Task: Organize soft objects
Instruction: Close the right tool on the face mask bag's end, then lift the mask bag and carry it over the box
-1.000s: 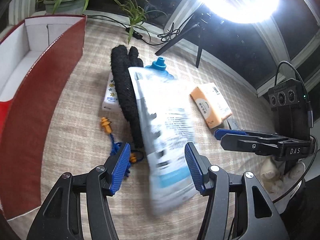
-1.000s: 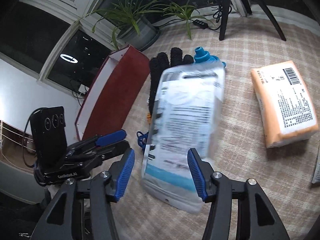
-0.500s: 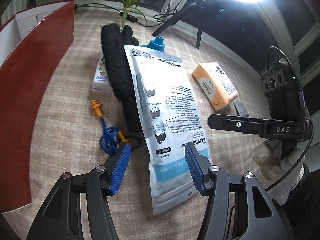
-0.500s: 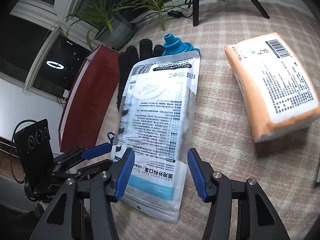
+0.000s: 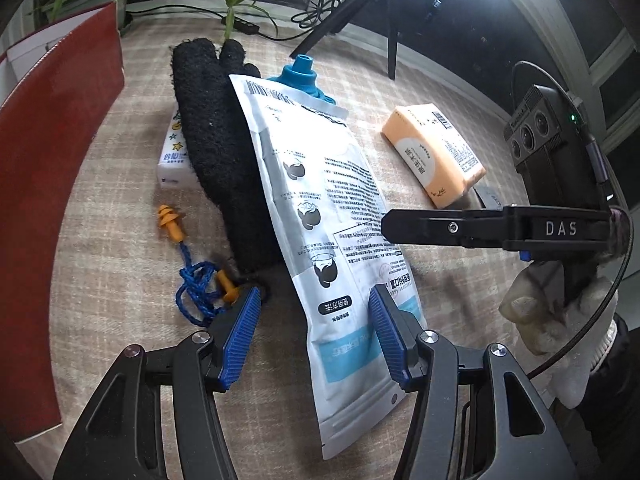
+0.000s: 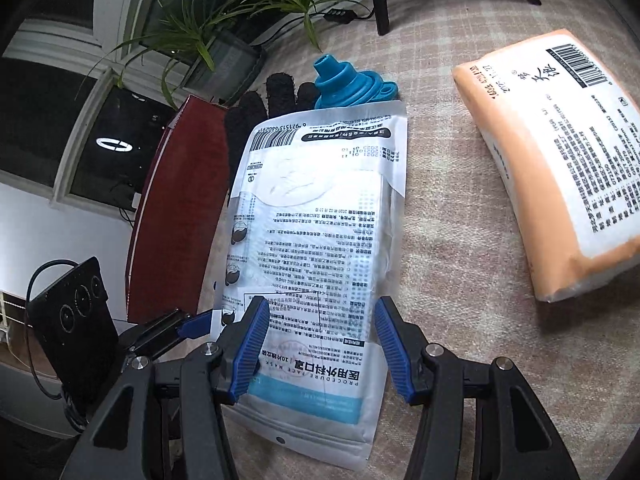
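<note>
Mask pouch (image 5: 332, 216) atop glove (image 5: 218, 148) — tissue pack (image 5: 434, 154) well right.

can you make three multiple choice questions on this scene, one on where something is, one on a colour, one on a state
1. Where is the black glove?
A. partly under the mask packet
B. inside the red box
C. on the orange tissue pack

2. What colour is the funnel?
A. yellow
B. blue
C. green

3. How are the right gripper fingers?
A. shut on the packet
B. shut on the glove
C. open, holding nothing

Answers: 1 A, the packet overlaps the glove's edge. 2 B, it shows blue beyond the packet's far end. 3 C, the pads stand apart over the packet.
</note>
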Motion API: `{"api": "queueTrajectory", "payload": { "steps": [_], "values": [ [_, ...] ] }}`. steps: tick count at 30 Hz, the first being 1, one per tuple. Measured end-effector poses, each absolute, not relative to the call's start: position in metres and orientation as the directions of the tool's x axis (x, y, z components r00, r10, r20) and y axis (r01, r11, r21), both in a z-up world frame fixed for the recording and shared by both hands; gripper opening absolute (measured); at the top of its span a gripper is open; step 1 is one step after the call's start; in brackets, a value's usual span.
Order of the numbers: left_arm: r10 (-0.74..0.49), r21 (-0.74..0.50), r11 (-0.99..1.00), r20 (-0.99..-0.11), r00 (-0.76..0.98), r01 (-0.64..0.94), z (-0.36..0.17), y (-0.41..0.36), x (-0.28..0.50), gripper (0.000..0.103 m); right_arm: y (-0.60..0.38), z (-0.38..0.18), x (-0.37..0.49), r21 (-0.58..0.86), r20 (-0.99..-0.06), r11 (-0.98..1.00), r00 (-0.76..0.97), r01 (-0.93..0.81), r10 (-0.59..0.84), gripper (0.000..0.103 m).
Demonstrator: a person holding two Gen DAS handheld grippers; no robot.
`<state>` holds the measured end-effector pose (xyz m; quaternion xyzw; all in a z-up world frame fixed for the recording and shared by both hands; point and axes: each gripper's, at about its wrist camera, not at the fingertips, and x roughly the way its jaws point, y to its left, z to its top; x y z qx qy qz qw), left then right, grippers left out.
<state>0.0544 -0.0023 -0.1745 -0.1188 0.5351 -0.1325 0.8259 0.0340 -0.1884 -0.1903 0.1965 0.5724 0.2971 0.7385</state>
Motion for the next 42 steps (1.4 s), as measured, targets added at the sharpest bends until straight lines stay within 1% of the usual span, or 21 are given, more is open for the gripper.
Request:
{"api": "queueTrajectory", "payload": {
  "steps": [5,9,19,20,23,26,28,32,37,42],
  "values": [
    [-0.334,-0.320,0.942,-0.857,0.392,0.104,-0.178,-0.005,0.057,0.055,-0.192,-0.189,0.034,0.618,-0.737,0.756,0.175,-0.217,0.653,0.051],
    [-0.324,-0.304,0.946,-0.862,0.390,0.115,-0.180,-0.006,0.057,0.048,-0.197,-0.186,0.032,0.601,-0.746,0.767,0.186,-0.223,0.639,0.051],
    [-0.325,-0.302,0.946,-0.863,0.386,0.120,-0.185,-0.005,0.062,0.047,-0.185,-0.195,0.032,0.619,-0.742,0.750,0.140,-0.234,0.656,0.052],
    [-0.325,-0.301,0.946,-0.864,0.386,0.123,-0.185,-0.005,0.063,0.047,-0.182,-0.195,0.032,0.617,-0.743,0.749,0.136,-0.241,0.656,0.053],
    [-0.323,-0.296,0.946,-0.863,0.388,0.130,-0.184,-0.009,0.065,0.047,-0.175,-0.191,0.032,0.586,-0.763,0.769,0.144,-0.256,0.630,0.053],
    [-0.318,-0.287,0.948,-0.863,0.393,0.136,-0.183,-0.011,0.065,0.047,-0.170,-0.184,0.032,0.586,-0.759,0.765,0.148,-0.267,0.634,0.053],
    [-0.313,-0.281,0.950,-0.863,0.398,0.137,-0.181,-0.013,0.064,0.047,-0.168,-0.182,0.030,0.571,-0.768,0.771,0.150,-0.280,0.623,0.051],
    [-0.296,-0.268,0.955,-0.858,0.420,0.127,-0.176,-0.010,0.061,0.047,-0.160,-0.178,0.023,0.544,-0.783,0.788,0.162,-0.288,0.600,0.043],
    [-0.282,-0.250,0.959,-0.845,0.455,0.130,-0.164,-0.007,0.056,0.047,-0.155,-0.166,0.015,0.526,-0.784,0.798,0.194,-0.294,0.589,0.041],
    [-0.264,-0.223,0.964,-0.828,0.495,0.142,-0.152,-0.009,0.050,0.047,-0.159,-0.148,0.010,0.530,-0.765,0.794,0.237,-0.296,0.599,0.039]
  ]
}}
